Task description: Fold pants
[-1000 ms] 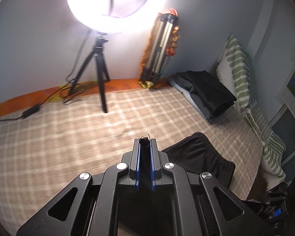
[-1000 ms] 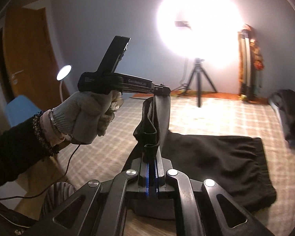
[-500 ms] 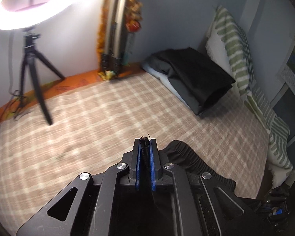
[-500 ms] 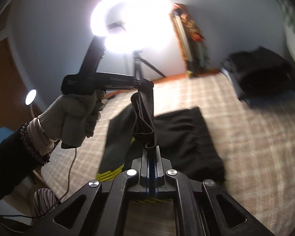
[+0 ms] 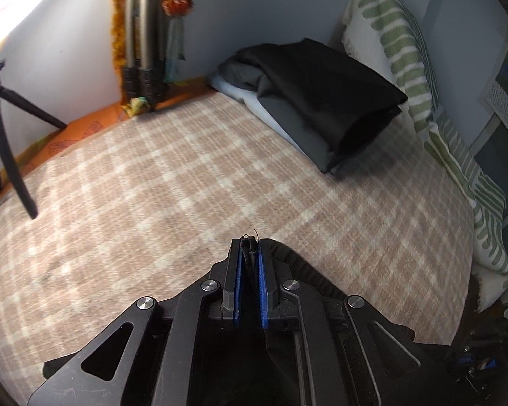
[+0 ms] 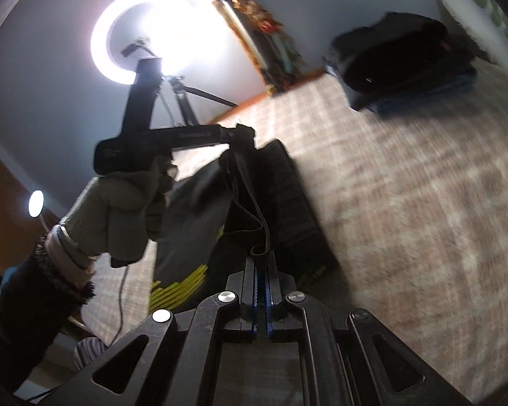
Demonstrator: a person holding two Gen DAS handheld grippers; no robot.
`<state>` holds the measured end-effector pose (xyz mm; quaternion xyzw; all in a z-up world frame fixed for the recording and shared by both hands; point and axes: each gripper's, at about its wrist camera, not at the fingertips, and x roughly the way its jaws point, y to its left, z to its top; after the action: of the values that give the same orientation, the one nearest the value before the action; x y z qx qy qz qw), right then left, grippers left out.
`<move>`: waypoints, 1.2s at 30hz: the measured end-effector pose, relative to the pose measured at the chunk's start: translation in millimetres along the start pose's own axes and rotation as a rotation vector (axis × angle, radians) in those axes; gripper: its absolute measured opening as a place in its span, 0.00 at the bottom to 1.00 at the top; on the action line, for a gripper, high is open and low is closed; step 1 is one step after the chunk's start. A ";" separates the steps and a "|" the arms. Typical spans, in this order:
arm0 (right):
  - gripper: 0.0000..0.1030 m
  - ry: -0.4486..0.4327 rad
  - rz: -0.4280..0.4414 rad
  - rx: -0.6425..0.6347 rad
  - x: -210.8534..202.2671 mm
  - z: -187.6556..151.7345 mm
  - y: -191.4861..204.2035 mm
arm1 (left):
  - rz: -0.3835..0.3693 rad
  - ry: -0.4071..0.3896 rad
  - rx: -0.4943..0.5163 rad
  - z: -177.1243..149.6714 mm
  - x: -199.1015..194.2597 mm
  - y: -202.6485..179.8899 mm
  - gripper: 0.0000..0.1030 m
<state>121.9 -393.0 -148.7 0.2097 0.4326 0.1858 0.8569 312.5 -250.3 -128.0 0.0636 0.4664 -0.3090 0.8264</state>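
- Two grippers are clamped on the black pants (image 6: 281, 199), lifted above the plaid bedspread (image 5: 186, 176).
- The left gripper (image 5: 250, 247) pinches bunched black fabric; most of the garment is hidden under its frame.
- The right gripper (image 6: 261, 260) clenches a dark fabric edge; this view is blurred.
- The pants hang partly folded, showing yellow stripes (image 6: 179, 287), with the lower portion resting on the bed.
- A gloved hand (image 6: 125, 203) holds the left tool.

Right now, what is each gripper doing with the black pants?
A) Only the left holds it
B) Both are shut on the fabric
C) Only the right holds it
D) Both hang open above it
B: black pants fabric is pinched between the closed blue pads of the left gripper and of the right gripper.
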 end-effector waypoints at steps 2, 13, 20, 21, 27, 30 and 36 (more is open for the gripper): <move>0.00 0.006 -0.015 0.020 -0.5 -1.2 -3.7 | 0.002 0.001 0.001 2.7 2.2 -4.6 0.10; 0.35 0.043 -0.146 0.047 -13.3 -4.6 -23.9 | 0.045 -0.062 -0.098 8.8 -32.4 21.2 0.37; 0.36 -0.025 -0.084 -0.119 -21.1 22.7 6.3 | 0.121 -0.125 -0.147 -29.7 -84.4 59.7 0.38; 0.36 -0.030 -0.068 -0.167 -18.6 28.8 15.2 | 0.130 -0.126 -0.155 -37.4 -89.5 64.0 0.38; 0.36 0.033 0.033 -0.375 32.0 71.6 54.4 | 0.179 -0.142 -0.198 -89.5 -112.4 80.5 0.38; 0.36 0.078 0.029 -0.453 65.9 84.3 64.7 | 0.187 -0.146 -0.216 -102.8 -113.7 86.6 0.38; 0.36 0.145 -0.020 -0.448 103.4 94.7 46.9 | 0.211 -0.131 -0.244 -104.4 -95.0 101.0 0.38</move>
<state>250.7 -320.6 -142.0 -0.0039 0.4431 0.2831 0.8506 258.2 -85.4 -127.7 -0.0089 0.4364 -0.1649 0.8845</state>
